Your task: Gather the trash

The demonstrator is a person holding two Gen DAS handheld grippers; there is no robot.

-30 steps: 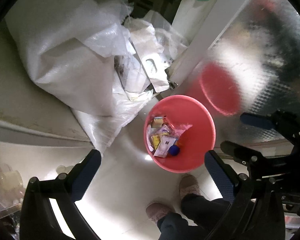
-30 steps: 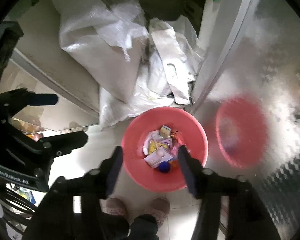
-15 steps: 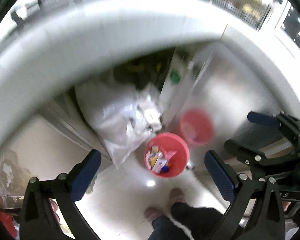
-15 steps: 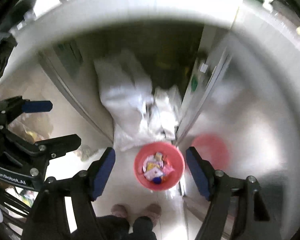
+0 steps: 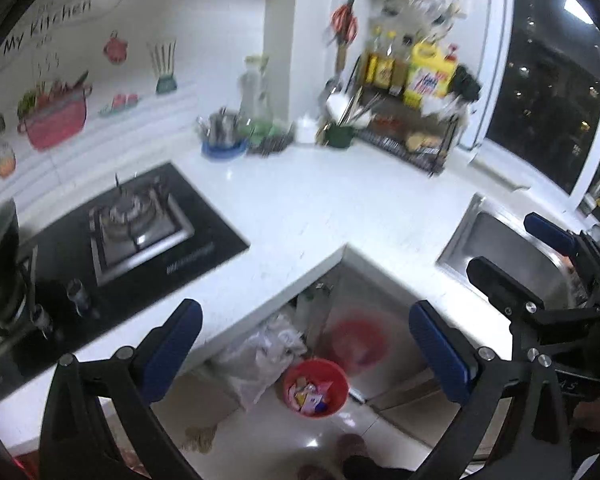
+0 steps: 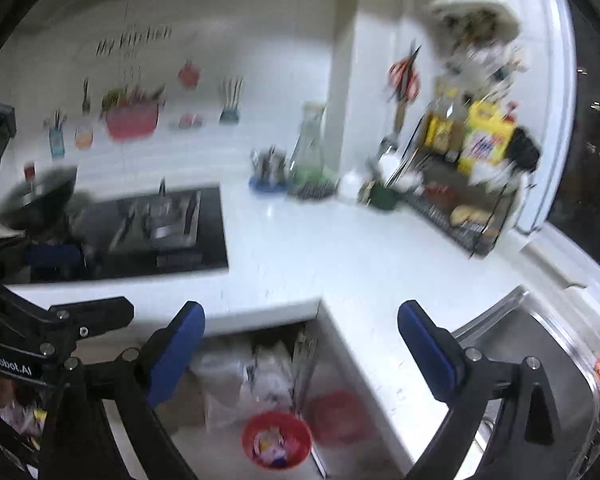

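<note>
- Several wrappers and scraps already lie in the red bin (image 5: 315, 388), which stands on the floor tiles in front of the open cupboard under the counter corner; the right wrist view shows the same bin low in the frame, blurred.
- Nothing is between the fingers of the left gripper (image 5: 302, 356); its blue pads stand wide apart and frame the bin far below.
- The right gripper (image 6: 300, 354) is likewise spread wide and empty, and its jaws have just been opening; no item sits between them.
- Just beside the bin, a heap of white plastic bags (image 5: 260, 356) spills out of the cupboard, and the bin's red reflection shows on the shiny cupboard door (image 5: 360, 340).
- A person's feet in slippers (image 5: 350, 446) stand on the floor just in front of the bin.
- Higher up, the white countertop (image 5: 320, 208) looks bare in its middle; I see no loose litter there, though blur hides small things.
- The gas hob (image 5: 136, 224) sits at one side of the counter, the steel sink (image 5: 496, 240) at the other, with a rack of bottles (image 5: 412, 120) at the back.
- My judgement: one round of dropping looks finished, since the bin holds trash and both grippers are free.
- What is left, as far as I can tell, is finding further trash; none is plainly visible, so the task may be near its end.
</note>
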